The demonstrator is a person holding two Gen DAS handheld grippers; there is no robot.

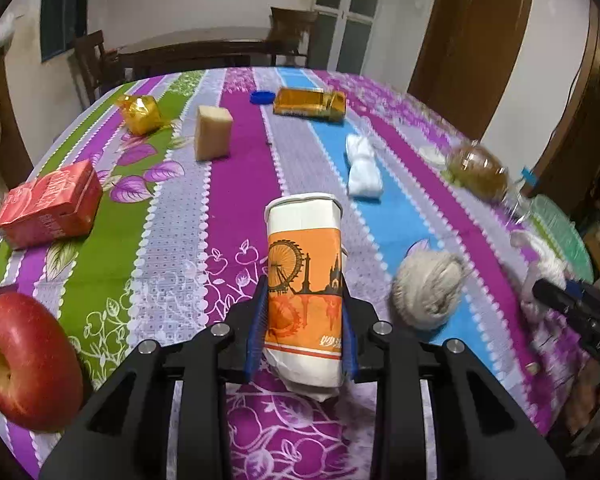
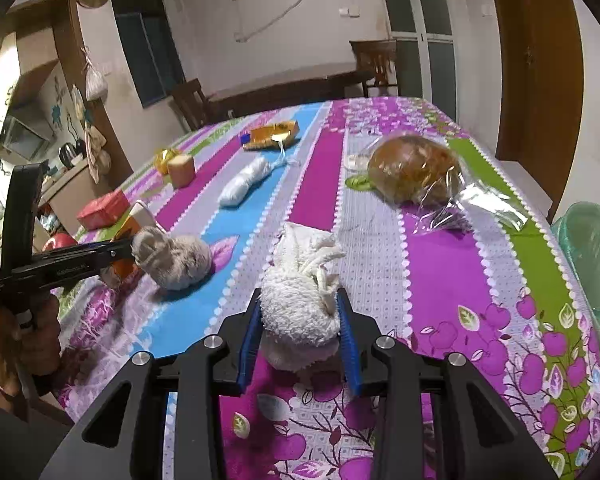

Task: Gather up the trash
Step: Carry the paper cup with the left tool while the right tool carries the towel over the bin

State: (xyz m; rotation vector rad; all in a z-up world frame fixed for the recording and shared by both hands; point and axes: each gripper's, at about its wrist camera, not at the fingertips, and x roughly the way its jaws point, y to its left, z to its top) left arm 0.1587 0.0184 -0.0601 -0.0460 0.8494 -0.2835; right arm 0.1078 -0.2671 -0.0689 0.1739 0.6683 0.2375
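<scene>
Orange-and-white carton (image 1: pixel 305 280) sits clamped in our left gripper (image 1: pixel 305 320) near the tablecloth's (image 1: pixel 236 184) near edge; our right gripper (image 2: pixel 300 320) is closed on a white crumpled towel (image 2: pixel 300 304).

— What do I have behind the table?
— I see pale walls (image 2: pixel 308 24), a dark window (image 2: pixel 148 44), a wooden door (image 1: pixel 472 40), a long dark bench (image 1: pixel 196 50) and wooden chairs (image 2: pixel 374 62).

carton (image 1: pixel 304 280) on table (image 1: pixel 236 184) | apple (image 1: pixel 24 360) left — yarn ball (image 1: pixel 428 288) right
</scene>
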